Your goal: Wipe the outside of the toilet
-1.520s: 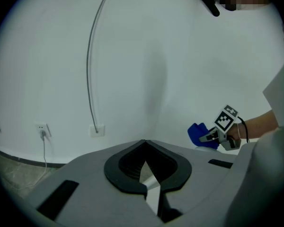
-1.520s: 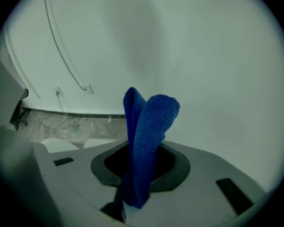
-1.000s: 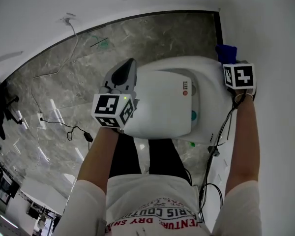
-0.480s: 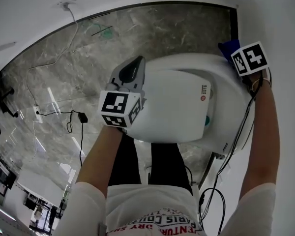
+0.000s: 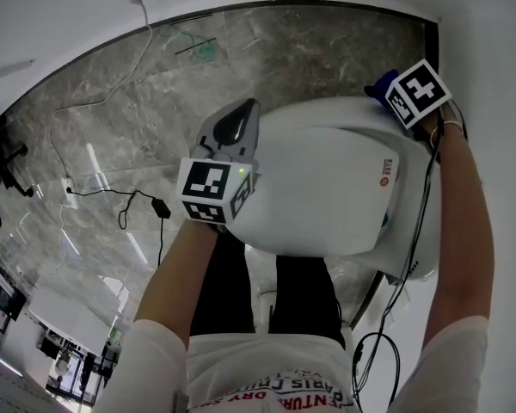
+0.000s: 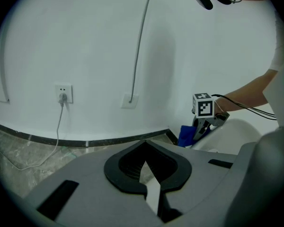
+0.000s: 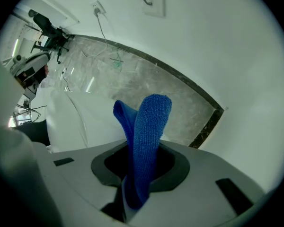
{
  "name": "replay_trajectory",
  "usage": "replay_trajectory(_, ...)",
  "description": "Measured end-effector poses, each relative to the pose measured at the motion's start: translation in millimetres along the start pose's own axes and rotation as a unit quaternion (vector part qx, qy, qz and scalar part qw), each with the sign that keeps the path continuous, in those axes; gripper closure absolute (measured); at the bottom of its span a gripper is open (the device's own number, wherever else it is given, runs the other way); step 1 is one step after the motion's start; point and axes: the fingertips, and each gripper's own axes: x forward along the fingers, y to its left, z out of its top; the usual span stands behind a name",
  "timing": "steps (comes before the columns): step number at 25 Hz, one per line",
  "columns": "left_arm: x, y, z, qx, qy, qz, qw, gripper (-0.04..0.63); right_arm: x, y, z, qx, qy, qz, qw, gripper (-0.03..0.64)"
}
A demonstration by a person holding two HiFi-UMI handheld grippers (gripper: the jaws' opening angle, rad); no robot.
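The white toilet (image 5: pixel 327 188) fills the middle of the head view with its lid down. My right gripper (image 5: pixel 394 100) is at the toilet's far right rear, close to the wall corner, and is shut on a blue cloth (image 5: pixel 379 85). In the right gripper view the blue cloth (image 7: pixel 149 141) stands folded up out of that gripper (image 7: pixel 142 167), with the toilet's white side (image 7: pixel 71 122) to the left. My left gripper (image 5: pixel 232 127) rests by the lid's left edge, shut and empty. The left gripper view shows its jaws (image 6: pixel 146 169) together, and the right gripper (image 6: pixel 203 122) and cloth (image 6: pixel 186 135) beyond.
Grey marble floor (image 5: pixel 155 101) spreads left of the toilet, with a black cable and plug (image 5: pixel 159 206) lying on it. A wall socket (image 6: pixel 63 94) holds a plugged lead. Black skirting (image 5: pixel 284 11) runs along the white walls. The person's legs (image 5: pixel 232 291) stand before the bowl.
The right gripper has carried the blue cloth farther back along the toilet's right rear, toward the corner. The left gripper has stayed at the lid's left edge. The head view has shifted.
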Motion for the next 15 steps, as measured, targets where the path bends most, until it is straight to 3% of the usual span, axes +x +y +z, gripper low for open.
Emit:
replay_trajectory(7, -10, 36, -17, -0.016, 0.004, 0.019, 0.9997, 0.589, 26, 23, 30, -0.031, 0.027, -0.010, 0.999, 0.540)
replay_trajectory(11, -17, 54, -33, -0.024, 0.012, 0.022, 0.9994, 0.589, 41, 64, 65, -0.039, 0.015, 0.030, 0.999, 0.540)
replay_trajectory(15, -30, 76, -45, -0.023, 0.020, 0.024, 0.9992, 0.589, 60, 110, 98, -0.071, 0.037, 0.057, 0.995, 0.540)
